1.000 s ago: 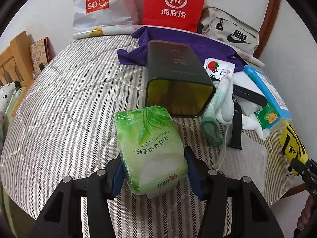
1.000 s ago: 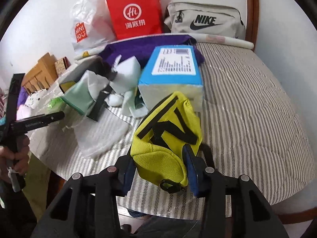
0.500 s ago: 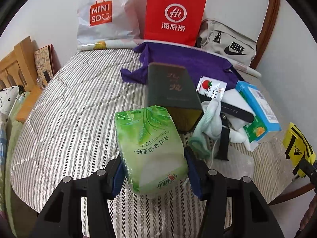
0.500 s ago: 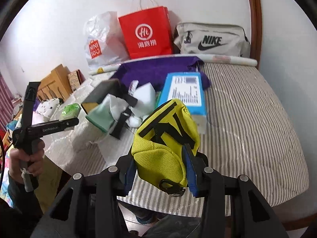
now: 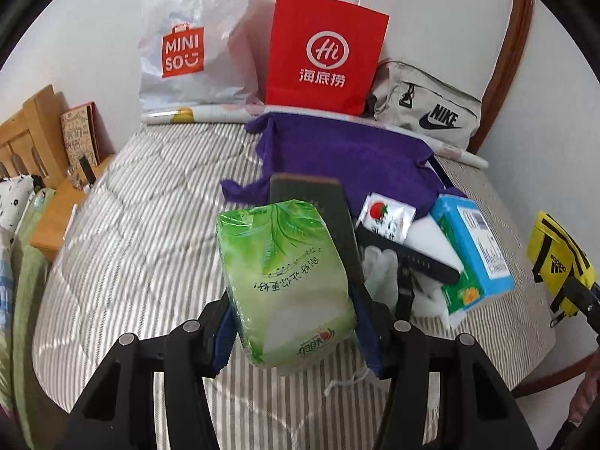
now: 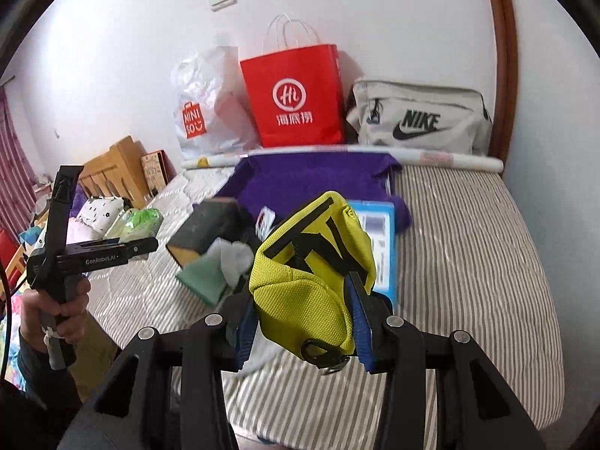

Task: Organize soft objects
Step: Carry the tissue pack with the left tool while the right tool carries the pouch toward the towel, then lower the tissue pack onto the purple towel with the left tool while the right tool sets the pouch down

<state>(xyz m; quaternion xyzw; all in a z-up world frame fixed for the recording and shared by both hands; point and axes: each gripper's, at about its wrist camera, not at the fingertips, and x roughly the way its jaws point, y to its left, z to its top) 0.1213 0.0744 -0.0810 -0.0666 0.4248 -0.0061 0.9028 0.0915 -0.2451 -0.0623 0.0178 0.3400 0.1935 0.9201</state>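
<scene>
Left tool (image 5: 294,322) pinching green tissue pack (image 5: 285,281), right tool (image 6: 303,322) clamping yellow pouch (image 6: 311,273) above striped bed (image 6: 468,262)

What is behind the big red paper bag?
Behind the red paper bag there is only the white wall, which it leans against. A white plastic bag and a grey bag stand beside it. What is inside it cannot be seen.

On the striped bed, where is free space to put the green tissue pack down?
Bare striped bed lies left of the dark box, and more right of the blue carton. Between box and carton it is crowded.
</scene>
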